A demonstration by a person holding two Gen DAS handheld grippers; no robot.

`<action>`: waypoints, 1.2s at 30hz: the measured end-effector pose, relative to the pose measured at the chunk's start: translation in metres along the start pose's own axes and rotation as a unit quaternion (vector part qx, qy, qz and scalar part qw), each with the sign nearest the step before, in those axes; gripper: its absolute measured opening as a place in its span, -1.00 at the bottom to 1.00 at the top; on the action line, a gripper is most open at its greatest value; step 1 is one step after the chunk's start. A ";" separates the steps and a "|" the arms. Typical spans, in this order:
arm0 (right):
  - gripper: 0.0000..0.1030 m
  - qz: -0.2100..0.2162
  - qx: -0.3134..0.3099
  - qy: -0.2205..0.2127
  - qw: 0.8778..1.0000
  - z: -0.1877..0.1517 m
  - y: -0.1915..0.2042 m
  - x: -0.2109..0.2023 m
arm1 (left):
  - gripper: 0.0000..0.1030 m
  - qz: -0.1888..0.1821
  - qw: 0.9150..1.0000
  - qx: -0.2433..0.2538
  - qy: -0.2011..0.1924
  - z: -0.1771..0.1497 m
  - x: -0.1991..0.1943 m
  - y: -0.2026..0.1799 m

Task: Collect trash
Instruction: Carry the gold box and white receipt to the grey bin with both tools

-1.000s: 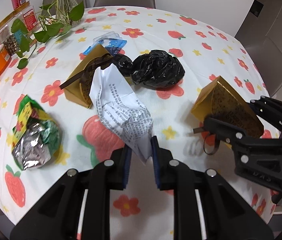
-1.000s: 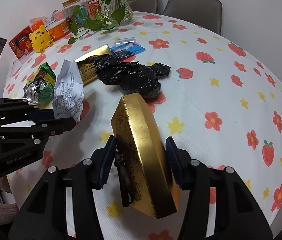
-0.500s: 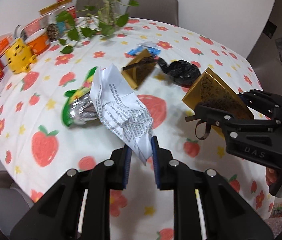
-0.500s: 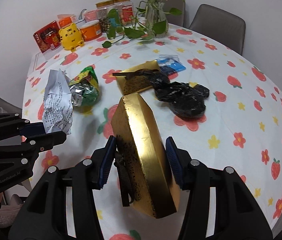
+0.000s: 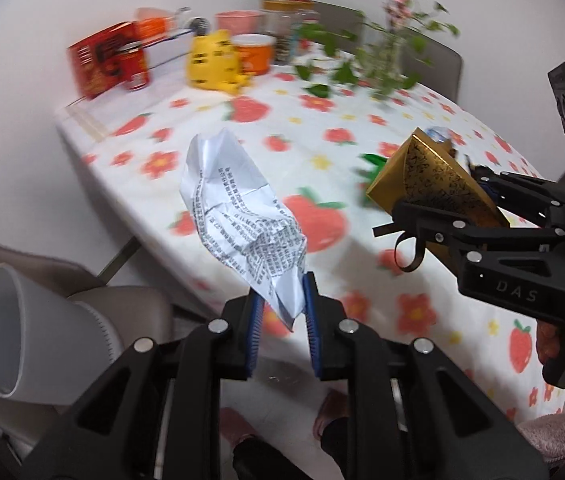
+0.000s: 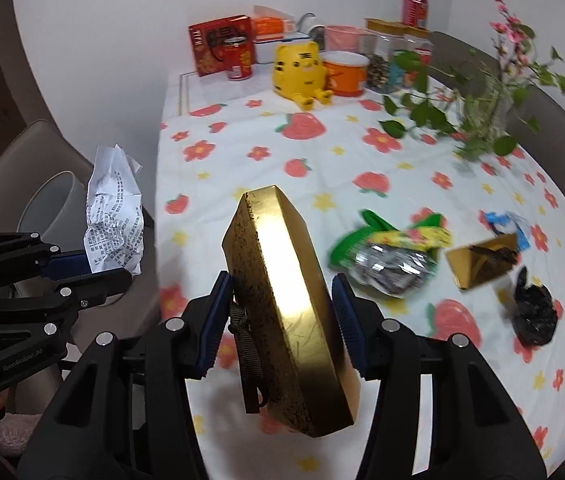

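My left gripper (image 5: 280,300) is shut on a crumpled printed paper (image 5: 242,220), held in the air past the table's left edge; the paper also shows in the right wrist view (image 6: 112,216). My right gripper (image 6: 278,304) is shut on a gold box (image 6: 286,308) with a dark ribbon, held above the table; the box also shows in the left wrist view (image 5: 434,184). A grey trash bin (image 5: 14,328) stands low at the left by a chair. On the table remain a green foil wrapper (image 6: 386,252), a second gold box (image 6: 482,260) and a black bag (image 6: 534,312).
The table (image 6: 266,184) has a strawberry and flower cloth. At its far end stand a yellow tiger figure (image 6: 300,70), red box (image 6: 218,44), orange tub (image 6: 346,72), jars and a plant vase (image 6: 482,108). Grey chairs (image 6: 14,160) surround it.
Both grippers have swung left with their loads, away from the table's middle toward its left edge. The grey bin has come into view at the lower left.
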State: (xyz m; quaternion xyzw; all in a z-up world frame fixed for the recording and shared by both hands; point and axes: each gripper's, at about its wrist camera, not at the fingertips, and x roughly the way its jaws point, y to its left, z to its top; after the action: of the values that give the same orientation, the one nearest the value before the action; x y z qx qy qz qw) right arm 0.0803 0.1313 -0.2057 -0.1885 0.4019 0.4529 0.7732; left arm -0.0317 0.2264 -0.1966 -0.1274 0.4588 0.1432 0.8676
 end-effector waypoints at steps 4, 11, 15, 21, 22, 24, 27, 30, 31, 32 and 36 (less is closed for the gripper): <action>-0.04 0.038 -0.033 -0.001 0.999 0.029 0.078 0.023 | -0.61 0.030 0.999 -0.036 -0.010 -0.018 -0.031 0.076; -0.04 0.104 -0.086 0.000 0.991 0.067 0.204 0.064 | -0.61 0.086 0.992 -0.091 -0.019 -0.061 -0.076 0.193; -0.04 0.138 -0.129 0.007 0.982 0.081 0.268 0.084 | -0.61 0.117 0.984 -0.133 -0.016 -0.087 -0.096 0.243; -0.04 0.179 -0.188 0.022 0.966 0.097 0.341 0.108 | -0.61 0.143 0.968 -0.204 -0.005 -0.118 -0.113 0.294; -0.04 0.183 -0.195 0.023 0.963 0.099 0.348 0.111 | -0.61 0.147 0.966 -0.215 -0.005 -0.121 -0.115 0.299; -0.04 0.192 -0.212 0.026 0.958 0.106 0.363 0.117 | -0.61 0.150 0.960 -0.236 -0.005 -0.124 -0.116 0.306; -0.04 0.203 -0.231 0.028 0.951 0.115 0.379 0.124 | -0.61 0.160 0.954 -0.255 -0.005 -0.125 -0.115 0.314; -0.04 0.211 -0.249 0.031 0.945 0.126 0.392 0.132 | -0.61 0.173 0.946 -0.275 -0.007 -0.123 -0.116 0.325; -0.04 0.213 -0.255 0.031 0.943 0.129 0.395 0.134 | -0.61 0.175 0.943 -0.283 -0.010 -0.122 -0.116 0.328; -0.04 0.214 -0.260 0.031 0.941 0.133 0.400 0.137 | -0.61 0.178 0.941 -0.289 -0.012 -0.121 -0.116 0.332; -0.04 0.217 -0.279 0.035 0.935 0.141 0.409 0.146 | -0.61 0.191 0.930 -0.312 -0.017 -0.118 -0.114 0.344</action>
State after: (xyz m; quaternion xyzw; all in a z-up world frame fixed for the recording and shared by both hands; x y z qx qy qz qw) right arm -0.1659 0.5163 -0.2064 -0.3206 0.3179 0.6963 0.5580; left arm -0.3081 0.4886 -0.1969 -0.2997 0.3918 0.4443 0.7479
